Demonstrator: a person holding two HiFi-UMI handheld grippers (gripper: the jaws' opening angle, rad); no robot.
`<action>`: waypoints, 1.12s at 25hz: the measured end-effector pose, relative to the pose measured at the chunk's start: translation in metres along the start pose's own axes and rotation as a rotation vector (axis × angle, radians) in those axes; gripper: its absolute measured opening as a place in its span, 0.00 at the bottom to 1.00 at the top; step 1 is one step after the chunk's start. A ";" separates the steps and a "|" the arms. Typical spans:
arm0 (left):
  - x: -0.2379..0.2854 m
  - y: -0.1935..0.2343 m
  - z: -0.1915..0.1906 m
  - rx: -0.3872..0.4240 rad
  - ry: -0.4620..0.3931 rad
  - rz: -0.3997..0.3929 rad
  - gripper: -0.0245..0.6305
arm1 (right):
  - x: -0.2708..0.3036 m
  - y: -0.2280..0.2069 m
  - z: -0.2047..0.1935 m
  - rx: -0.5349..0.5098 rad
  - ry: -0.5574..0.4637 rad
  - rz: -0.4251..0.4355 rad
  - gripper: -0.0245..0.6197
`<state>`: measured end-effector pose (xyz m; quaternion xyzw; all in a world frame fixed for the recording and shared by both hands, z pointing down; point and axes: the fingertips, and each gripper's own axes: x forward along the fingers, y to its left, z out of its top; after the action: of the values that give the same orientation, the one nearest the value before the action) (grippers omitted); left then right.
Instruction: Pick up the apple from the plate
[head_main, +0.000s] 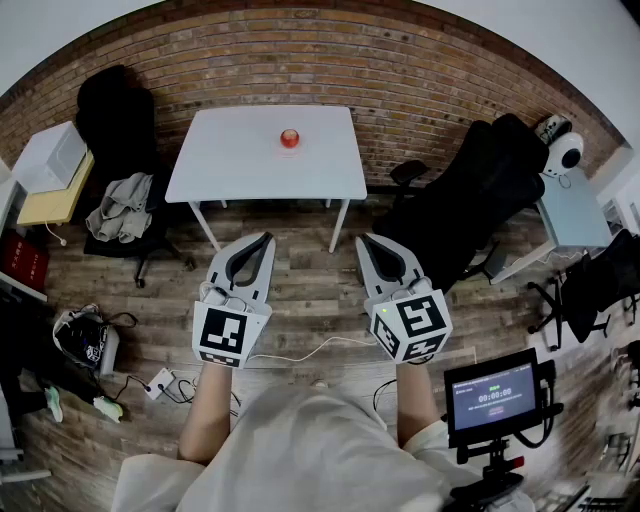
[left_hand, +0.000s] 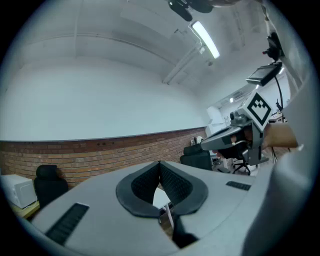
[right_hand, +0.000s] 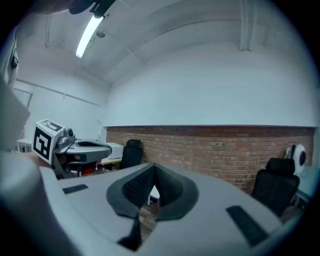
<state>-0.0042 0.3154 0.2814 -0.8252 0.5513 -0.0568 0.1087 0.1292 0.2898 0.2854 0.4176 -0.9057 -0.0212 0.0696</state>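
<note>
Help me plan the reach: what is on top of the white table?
Only a red apple shows on the white table, near its far edge by the brick wall. What it rests on is too small to make out; nothing hides the tabletop.

Apple (head_main: 290, 138): small, round, red, upright on the white desk (head_main: 230, 160), in its far half near the brick wall and slightly right of centre, standing alone; the plate under it is too small to make out.
</note>
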 end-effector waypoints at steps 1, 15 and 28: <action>0.000 0.000 0.000 0.000 0.003 0.001 0.05 | 0.000 0.000 0.000 0.001 0.000 -0.005 0.04; -0.017 -0.014 -0.007 -0.001 0.036 0.010 0.05 | -0.015 -0.003 0.005 0.153 -0.096 0.049 0.04; -0.009 -0.047 -0.007 -0.008 0.072 0.043 0.05 | -0.042 -0.028 -0.004 0.180 -0.061 0.122 0.04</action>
<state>0.0335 0.3401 0.3002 -0.8111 0.5726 -0.0820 0.0865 0.1773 0.3038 0.2819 0.3656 -0.9293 0.0520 0.0053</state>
